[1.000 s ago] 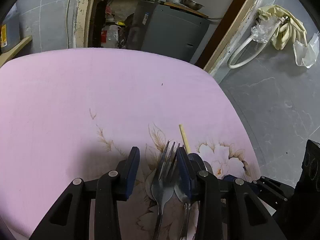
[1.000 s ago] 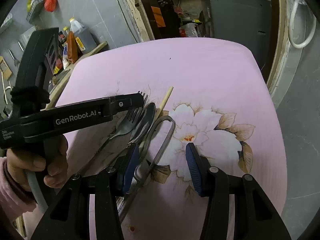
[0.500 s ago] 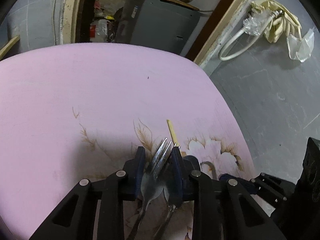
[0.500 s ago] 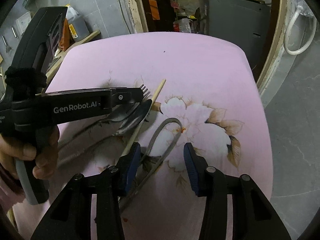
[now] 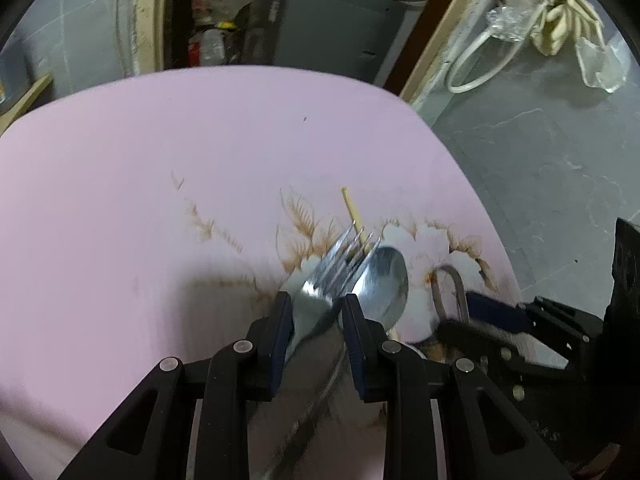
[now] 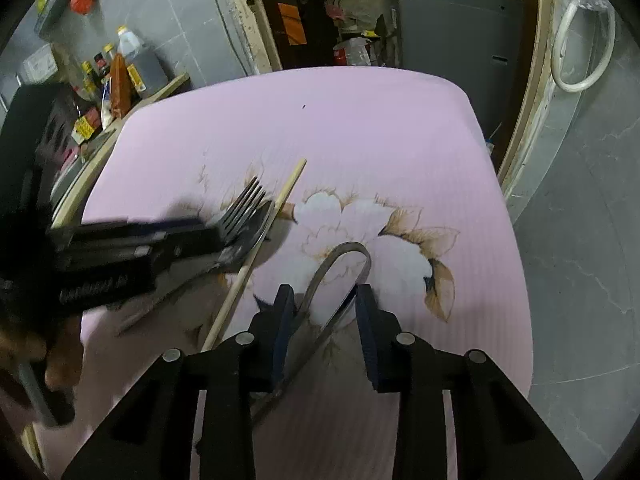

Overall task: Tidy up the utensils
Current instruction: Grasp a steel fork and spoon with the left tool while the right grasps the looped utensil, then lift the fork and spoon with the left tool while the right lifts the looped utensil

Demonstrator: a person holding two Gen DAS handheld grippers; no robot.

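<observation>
My left gripper [image 5: 314,312] is shut on a steel fork [image 5: 326,276], held tilted above the pink flowered tabletop [image 5: 160,200]. A steel spoon [image 5: 384,284] lies just right of it, over a wooden chopstick [image 5: 354,212]. In the right wrist view the fork [image 6: 244,208] sticks out of the left gripper [image 6: 216,236], beside the chopstick [image 6: 256,256]. My right gripper [image 6: 324,312] is open, its jaws on either side of a grey looped metal utensil [image 6: 340,276] lying on the table. That utensil also shows in the left wrist view [image 5: 450,292].
The table's right edge [image 6: 516,280] drops to a grey tiled floor. Bottles [image 6: 120,68] stand on a shelf at the back left. A grey cabinet [image 6: 452,32] stands beyond the far edge. A white hose [image 5: 480,64] lies on the floor.
My left gripper has closed on the fork and lifted it, tilting it to the right. My right gripper has moved right, from the chopstick and spoon to around the looped utensil.
</observation>
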